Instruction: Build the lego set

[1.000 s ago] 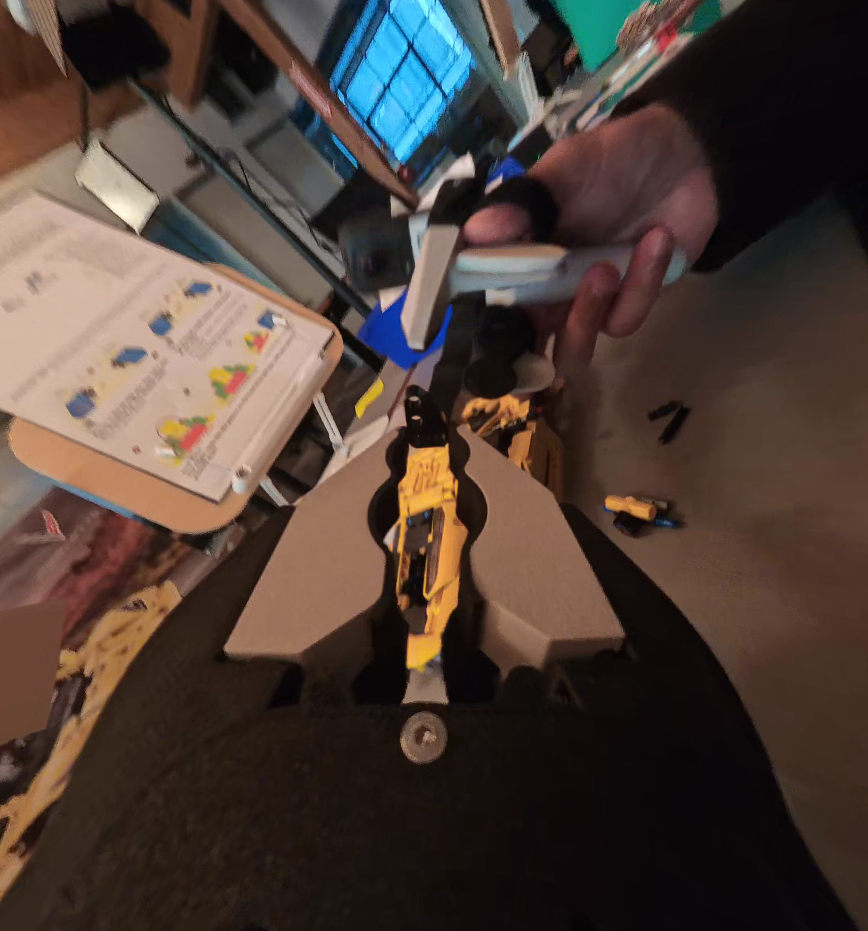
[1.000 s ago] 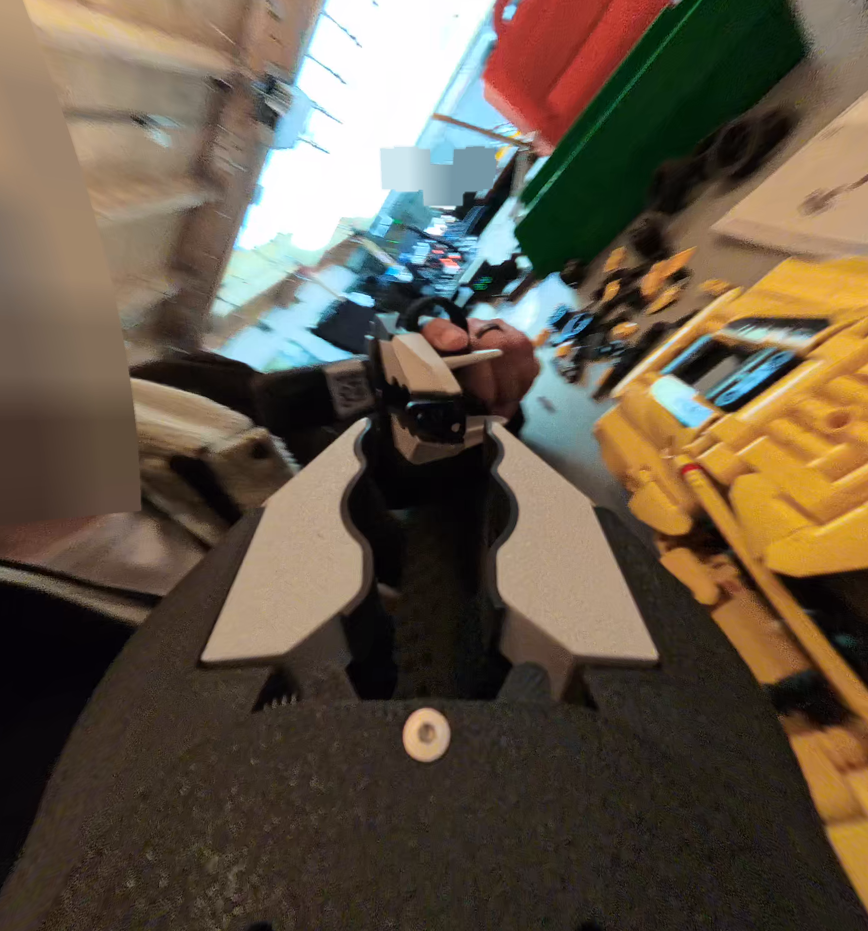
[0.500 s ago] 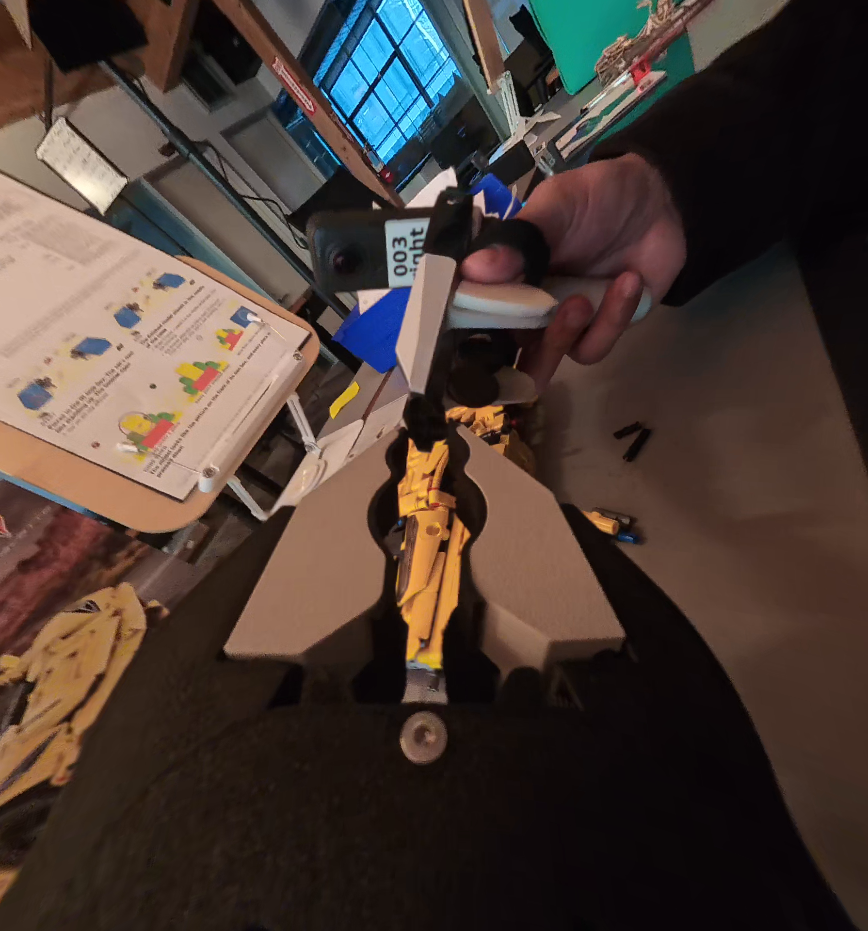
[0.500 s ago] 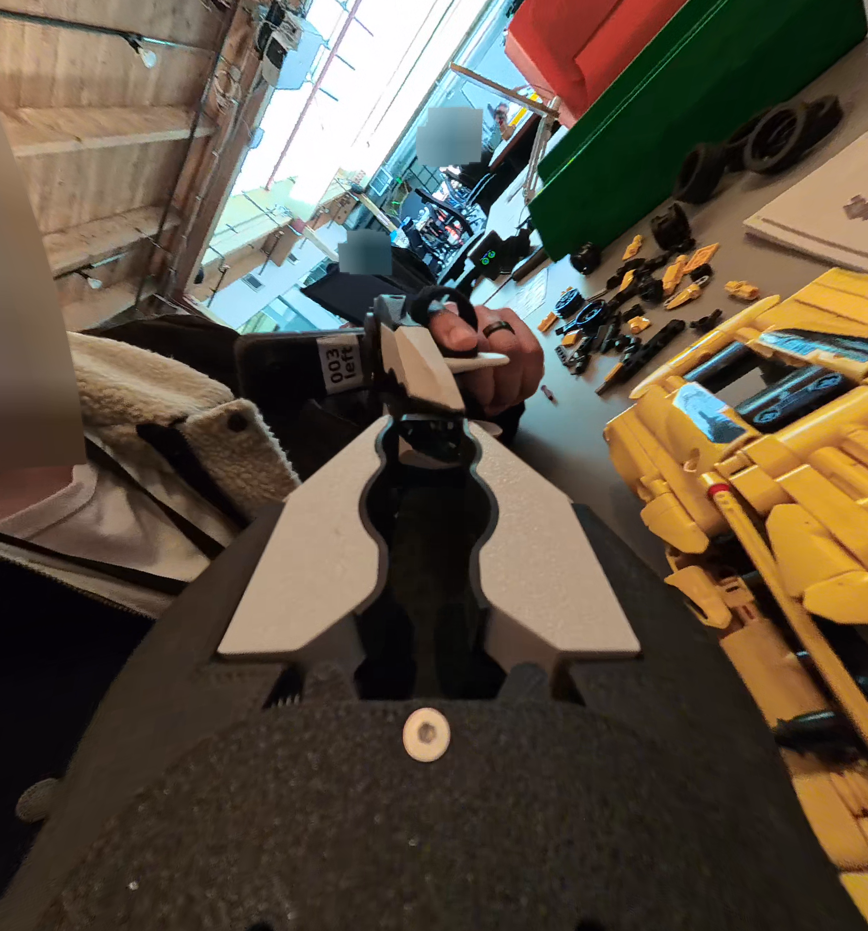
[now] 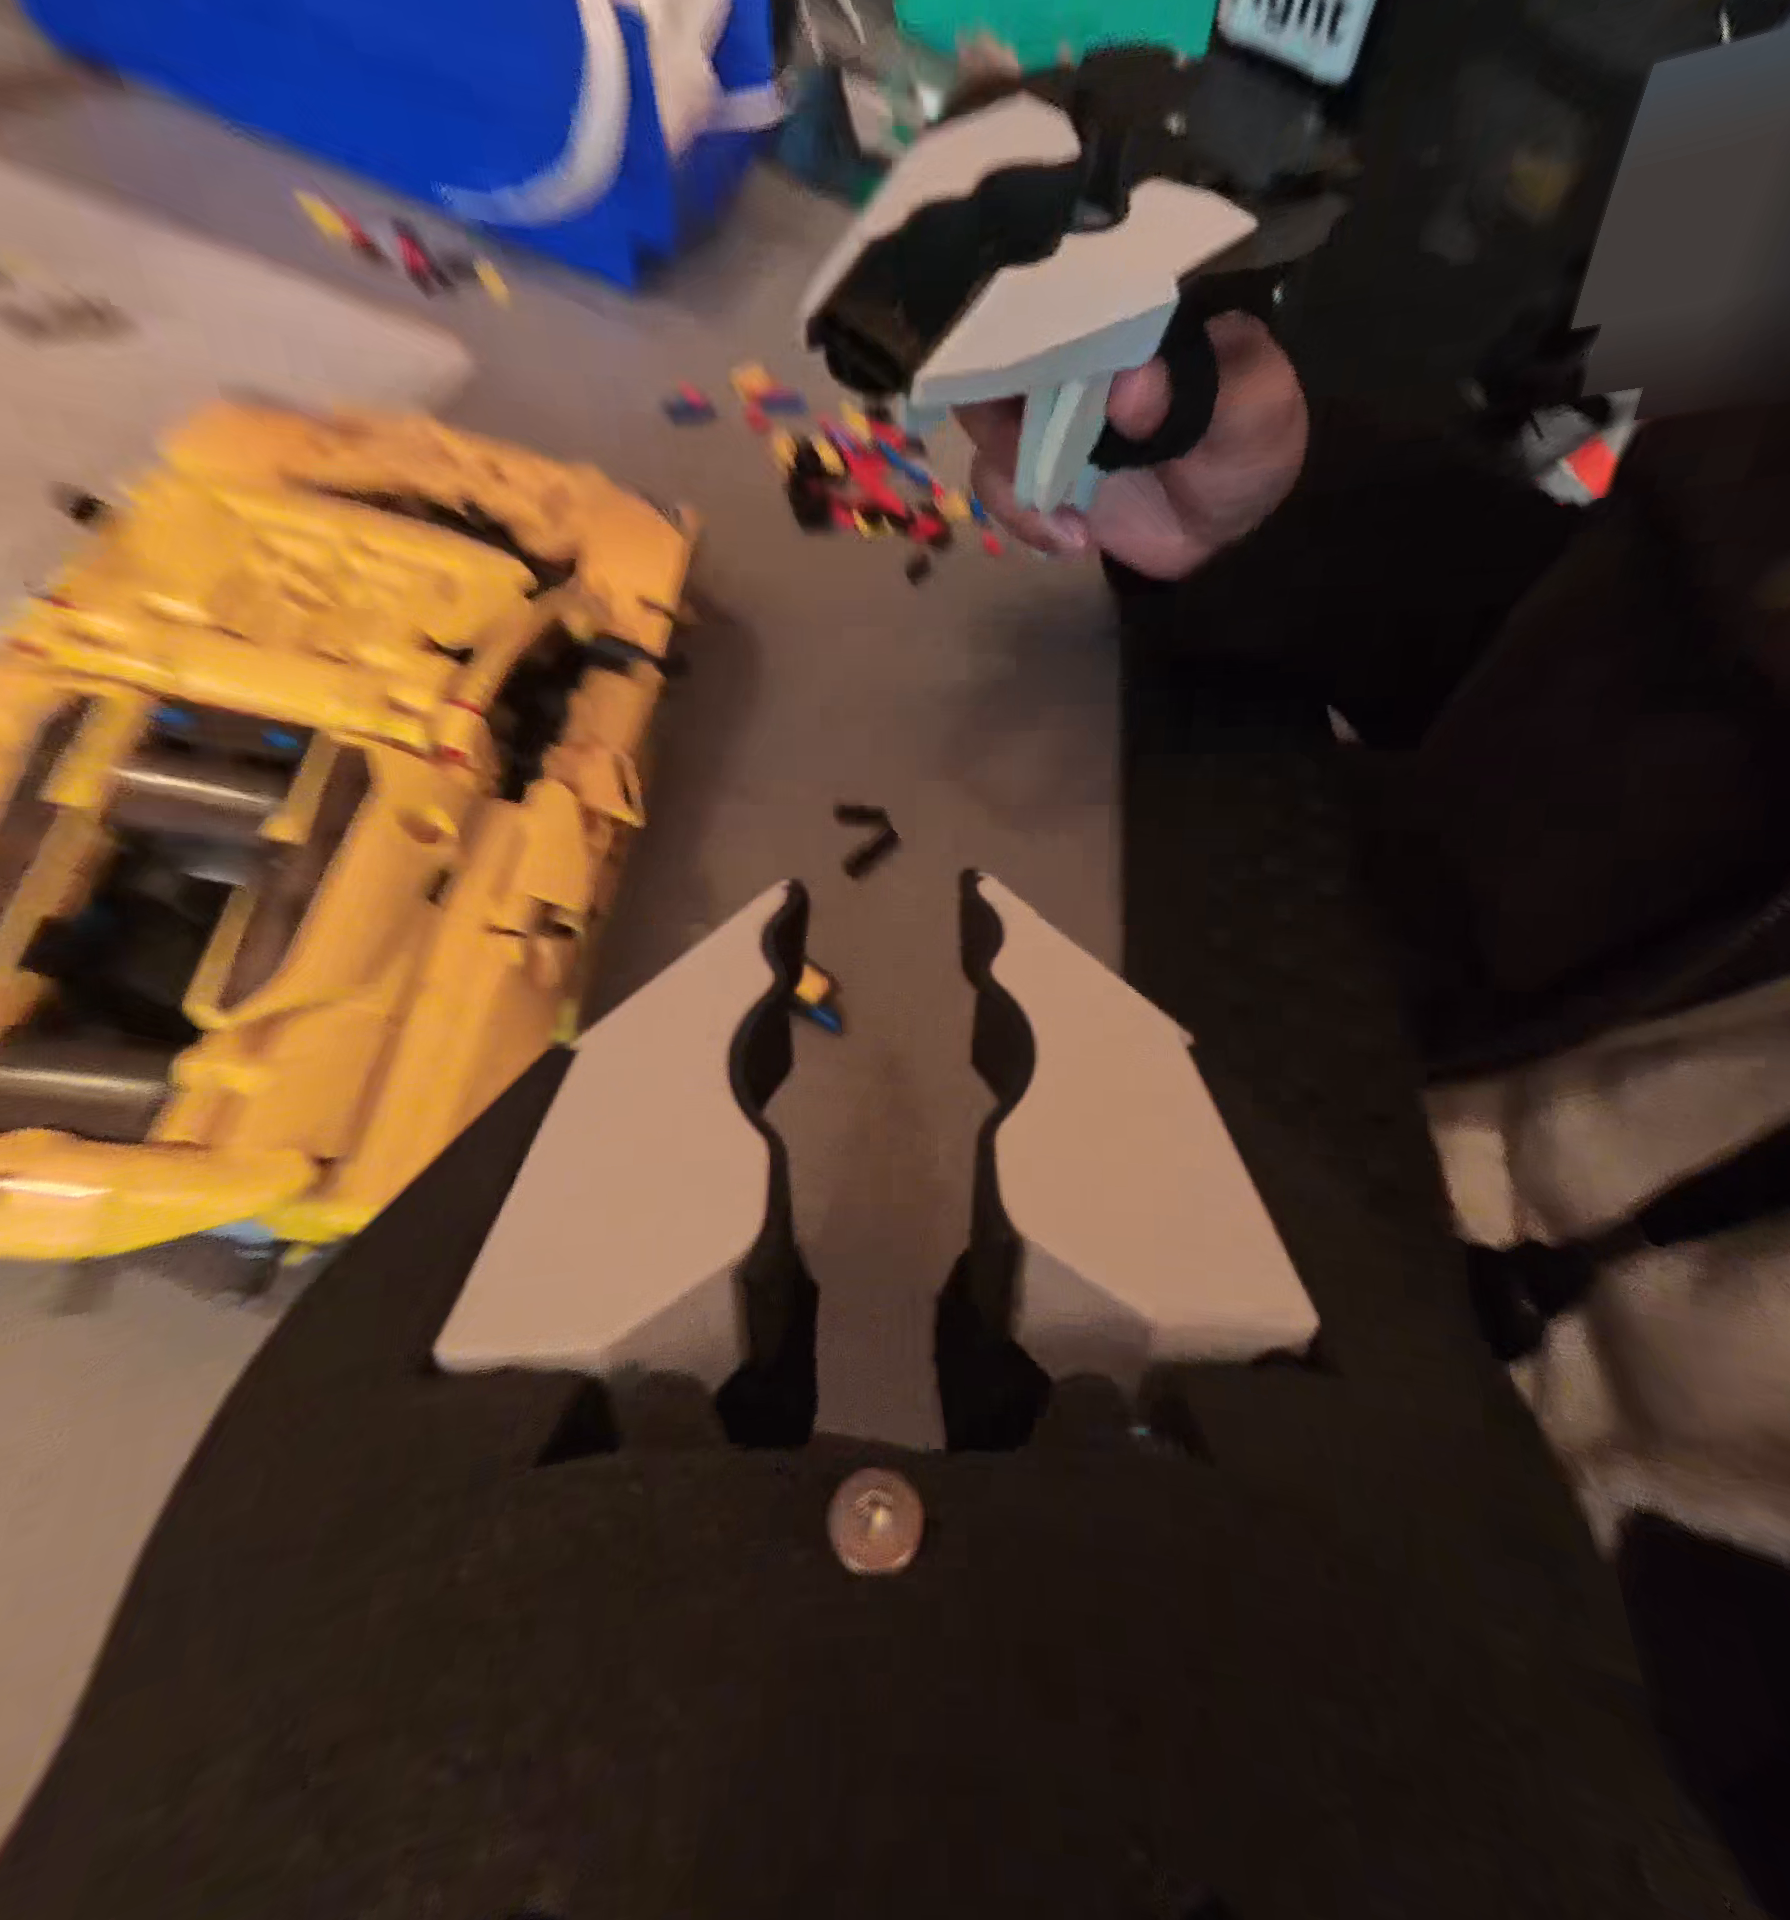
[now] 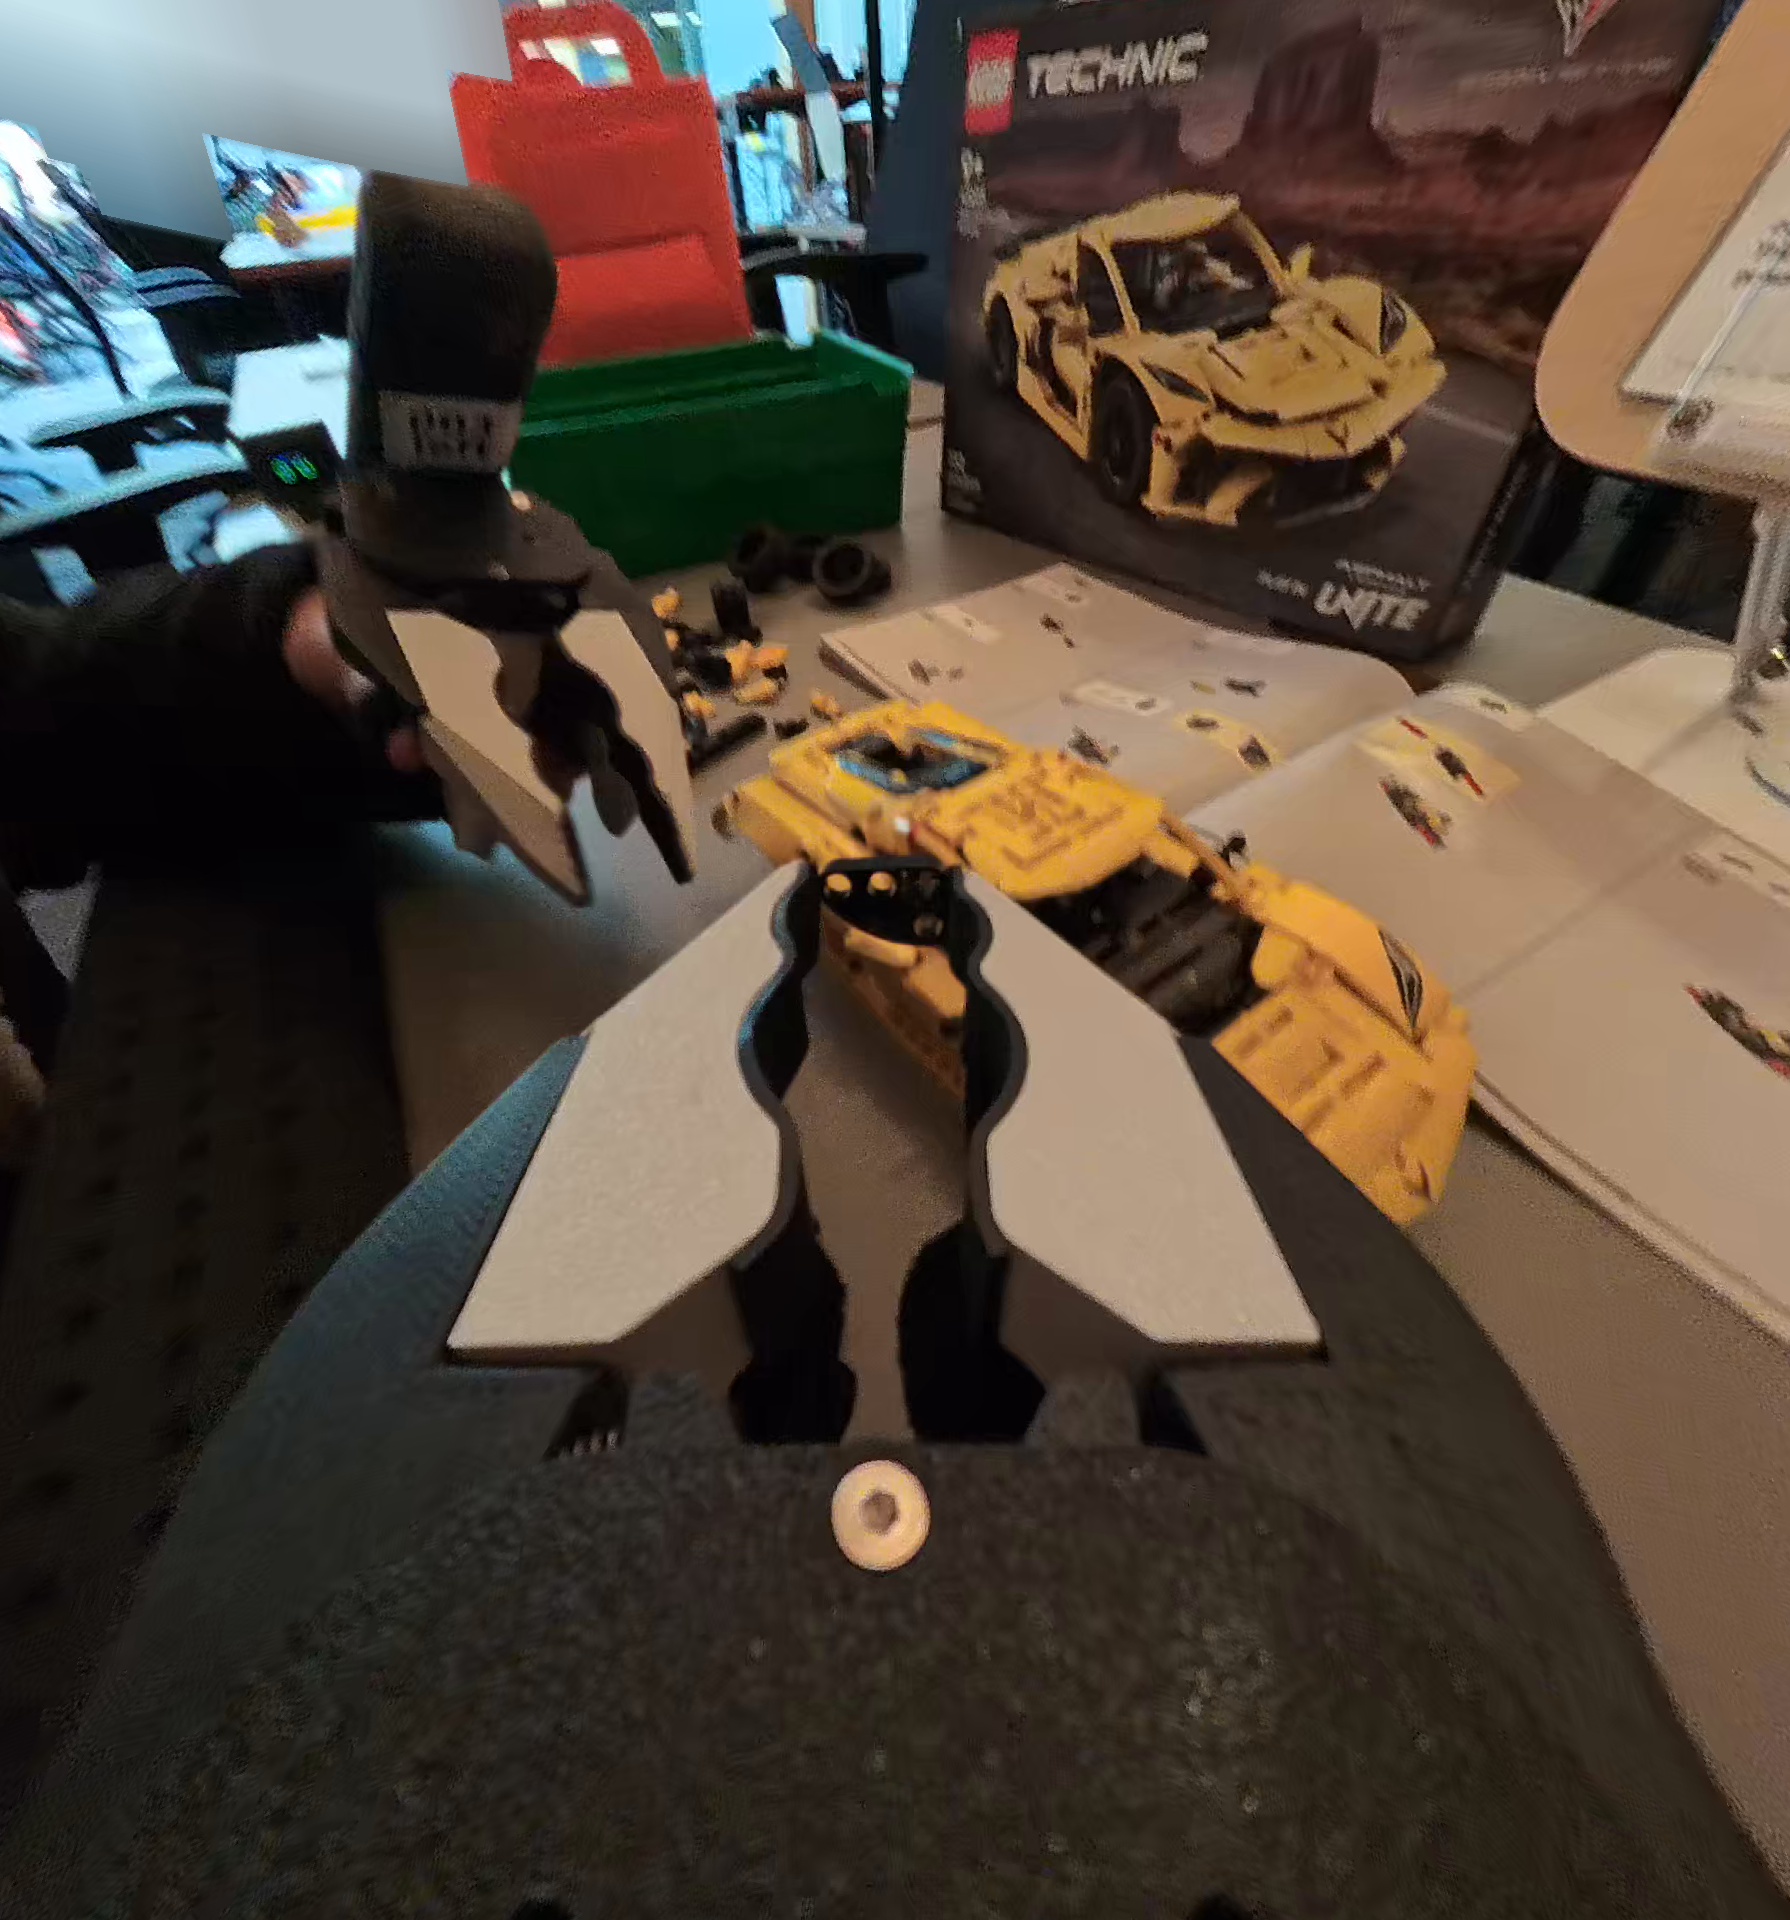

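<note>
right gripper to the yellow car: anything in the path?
Nothing visible. The right gripper holds a small black piece at its tips, just short of the yellow car on the table. The left gripper hangs off to the side, clear of that line.

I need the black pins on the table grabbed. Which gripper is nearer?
Left gripper: open tips just short of the black pins; right gripper is raised well beyond them.

yellow car (image 6: 1099, 894) — glossy plastic | manual (image 6: 1493, 831) — smooth paper | fingers (image 6: 652, 1153) — matt grey
</note>
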### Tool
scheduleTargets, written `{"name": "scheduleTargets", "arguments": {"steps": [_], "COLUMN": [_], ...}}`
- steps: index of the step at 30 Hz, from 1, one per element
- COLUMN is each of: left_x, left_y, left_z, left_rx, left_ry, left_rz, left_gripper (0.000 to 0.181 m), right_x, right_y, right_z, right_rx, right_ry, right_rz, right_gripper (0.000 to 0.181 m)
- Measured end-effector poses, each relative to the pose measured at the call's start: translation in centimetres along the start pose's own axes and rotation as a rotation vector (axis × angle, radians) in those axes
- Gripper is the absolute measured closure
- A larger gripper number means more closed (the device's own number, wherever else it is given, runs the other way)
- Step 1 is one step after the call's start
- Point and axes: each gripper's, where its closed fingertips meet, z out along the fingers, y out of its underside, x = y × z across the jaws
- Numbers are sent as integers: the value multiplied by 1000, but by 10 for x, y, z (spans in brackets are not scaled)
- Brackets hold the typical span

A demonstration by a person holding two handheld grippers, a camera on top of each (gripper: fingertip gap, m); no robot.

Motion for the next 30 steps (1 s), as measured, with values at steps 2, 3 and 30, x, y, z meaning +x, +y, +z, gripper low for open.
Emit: {"name": "scheduleTargets", "arguments": {"steps": [2,3,30], "left_x": [10,13,-9], "left_y": [13,15,36], "left_z": [9,14,109], "left_rx": [-90,-100,-665], "left_ry": [43,40,67], "left_rz": [0,26,440], "left_gripper": [147,146,161], "right_x": [-1,-1,-11], "right_y": [21,29,132], "right_z": [-7,-9,-44], "right_rx": [-37,-50,-594], "right_ry": [36,34,-109], "right_rz": [-10,-6,-64], "right_gripper": [159,159,158]}}
